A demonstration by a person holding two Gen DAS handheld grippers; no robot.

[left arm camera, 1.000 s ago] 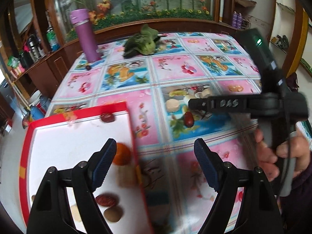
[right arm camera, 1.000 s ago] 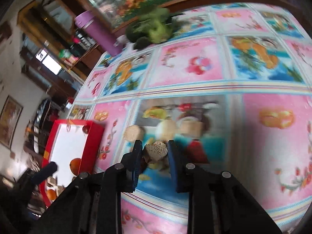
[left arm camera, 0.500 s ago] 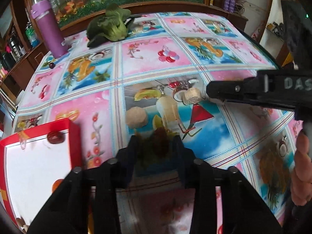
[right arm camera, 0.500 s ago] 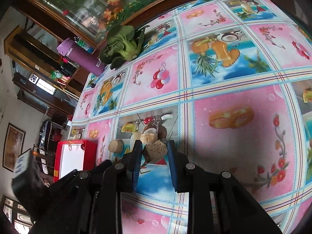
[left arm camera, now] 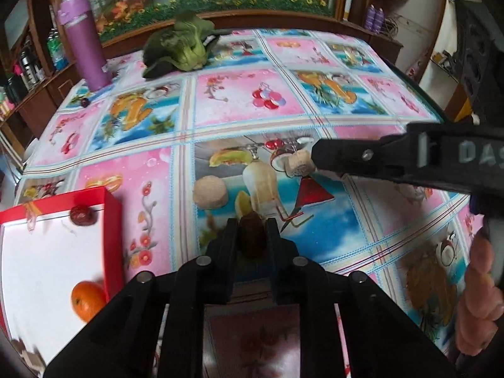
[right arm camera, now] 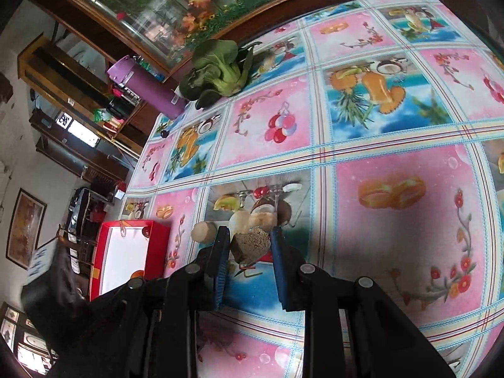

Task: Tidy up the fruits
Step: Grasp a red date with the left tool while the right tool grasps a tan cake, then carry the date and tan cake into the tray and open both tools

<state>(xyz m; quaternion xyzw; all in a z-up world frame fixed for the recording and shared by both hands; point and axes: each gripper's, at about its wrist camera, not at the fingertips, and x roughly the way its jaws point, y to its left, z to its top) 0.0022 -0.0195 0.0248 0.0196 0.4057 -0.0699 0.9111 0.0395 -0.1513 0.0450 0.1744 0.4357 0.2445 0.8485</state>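
**Two thin grips and a red rim to clear**

Could lose the dark date (left arm camera: 252, 242) on the way to the red box (left arm camera: 113, 220). Pinched only near the tips of the left jaws, smooth-skinned by the look, and likely to squirt out if squeezed harder or swung fast. Could also clip the near wall of the box if carried in low, knocking the red date (left arm camera: 82, 215) perched at its rim or the orange (left arm camera: 86, 300) lying inside. Could crumble the rough tan chunk (right arm camera: 252, 247) in the right jaws, or let it twist free, gripped as it is by uneven faces. Might tangle both tools over the box if brought in together.

In the left jaws, closed down to a slim gap: the dark date, squarely between the pads with its end poking out ahead. Held to the right of the red box and apart from it, height over the worktop (left arm camera: 346, 220) hard to judge.

In the right jaws, narrowed around the tan chunk: both blue pads against its sides as far as can be told, the chunk at the very tips. Farther right of the red box than the date, well apart from it.

Lying on the worktop, between the box and the chunk: one pale round piece (left arm camera: 210, 192), loose and ungripped.
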